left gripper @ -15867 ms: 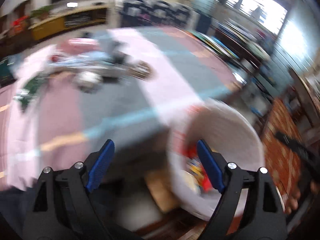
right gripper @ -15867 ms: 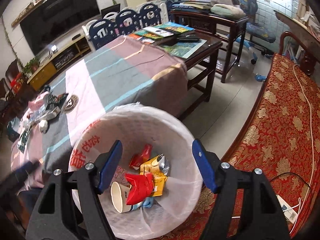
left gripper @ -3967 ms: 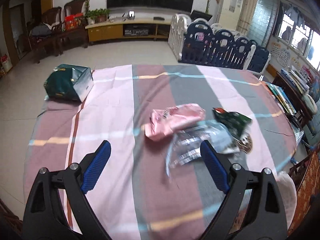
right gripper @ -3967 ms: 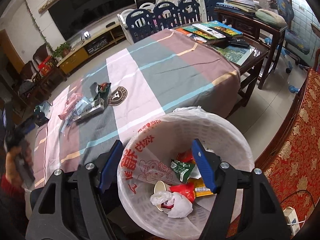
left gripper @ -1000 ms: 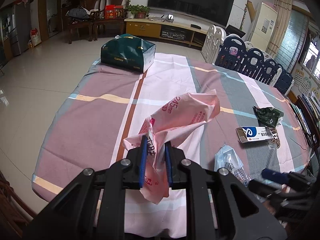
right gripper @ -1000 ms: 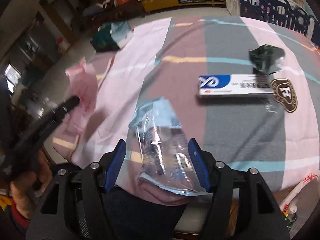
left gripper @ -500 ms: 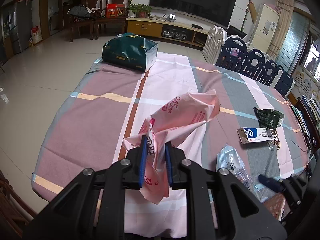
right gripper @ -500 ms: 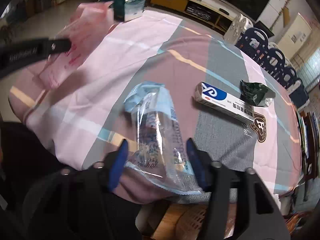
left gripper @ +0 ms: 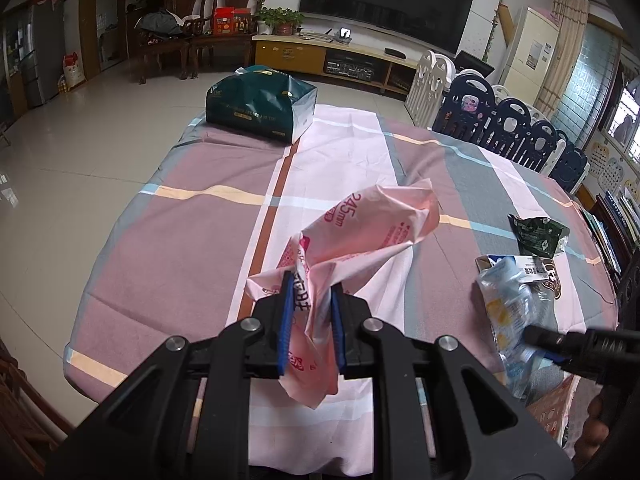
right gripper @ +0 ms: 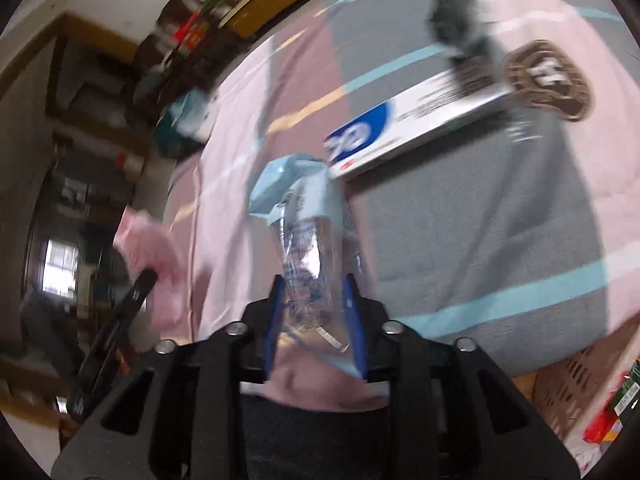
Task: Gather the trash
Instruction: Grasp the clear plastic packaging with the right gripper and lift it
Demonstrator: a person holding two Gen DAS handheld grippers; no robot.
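my left gripper (left gripper: pixel 310 316) is pinched tight on the pink wrapper (left gripper: pixel 360 236), lifted off the tablecloth (left gripper: pixel 180 240) so it won't drag. right gripper (right gripper: pixel 314 320) has the clear plastic bag (right gripper: pixel 310 248) btwn its pads, jaws just reopened a bit, grip looks loose. box (right gripper: pixel 412 128) & dark wrapper (left gripper: pixel 538 232) lie on the cloth.

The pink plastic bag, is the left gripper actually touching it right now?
Touching. In the left wrist view, both blue pads of the left gripper are clamped against the crumpled pink plastic bag, which is lifted off the striped tablecloth.
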